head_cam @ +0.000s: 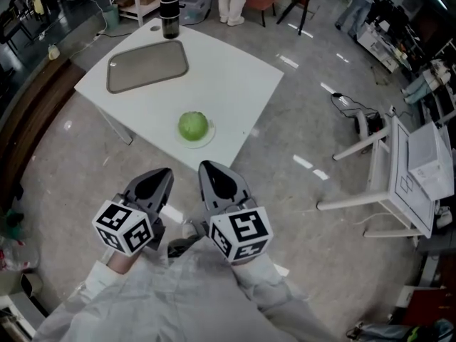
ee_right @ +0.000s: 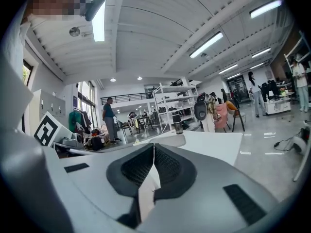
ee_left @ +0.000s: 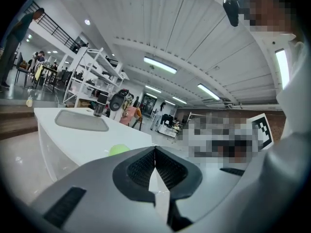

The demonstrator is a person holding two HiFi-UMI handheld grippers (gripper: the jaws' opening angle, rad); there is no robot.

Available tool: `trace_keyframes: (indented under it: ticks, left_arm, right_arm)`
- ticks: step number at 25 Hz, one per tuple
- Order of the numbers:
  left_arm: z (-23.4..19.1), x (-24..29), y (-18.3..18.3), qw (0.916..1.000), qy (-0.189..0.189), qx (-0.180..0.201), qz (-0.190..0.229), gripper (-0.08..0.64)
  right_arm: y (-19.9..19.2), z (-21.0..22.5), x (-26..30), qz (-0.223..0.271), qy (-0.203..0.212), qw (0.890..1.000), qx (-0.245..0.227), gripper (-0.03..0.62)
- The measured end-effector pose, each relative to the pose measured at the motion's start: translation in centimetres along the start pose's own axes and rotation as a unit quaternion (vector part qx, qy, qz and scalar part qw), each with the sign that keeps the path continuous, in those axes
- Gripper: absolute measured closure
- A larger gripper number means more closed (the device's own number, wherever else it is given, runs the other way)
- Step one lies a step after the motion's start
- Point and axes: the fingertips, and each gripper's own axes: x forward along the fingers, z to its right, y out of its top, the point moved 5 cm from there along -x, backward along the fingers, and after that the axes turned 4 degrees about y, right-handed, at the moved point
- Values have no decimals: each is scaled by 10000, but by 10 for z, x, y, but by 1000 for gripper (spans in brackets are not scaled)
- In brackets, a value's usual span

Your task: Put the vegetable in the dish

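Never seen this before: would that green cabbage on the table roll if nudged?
Likely yes: the cabbage looks nearly round, and the white table looks smooth, so a push could send it rolling. Its tight ball shape suggests it is firm and heavy.

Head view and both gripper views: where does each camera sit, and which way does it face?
Head view: on the person's head, facing steeply down at the table, left claw, right claw and sleeves.
Left gripper view: on the left claw, facing along its shut jaws toward the table.
Right gripper view: same, on the right claw.
All share the tray.
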Motion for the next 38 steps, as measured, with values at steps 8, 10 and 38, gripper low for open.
trace_keyframes:
  ticks: [8,10,38]
  left_arm:
    - [-14,7,-16,9995,-19,-224,-238,551]
    - [-17,12,-16,9993,-15,-283,-248,551]
    - [-85,115,0,9934,539,-802,-610,551]
  right_arm:
    - [-15,7,10,-253,-144,9995,119,578]
    - [-16,9,15,-309,-148,9993,127,578]
    - [-29,110,107,-1070,-64,9935,388,578]
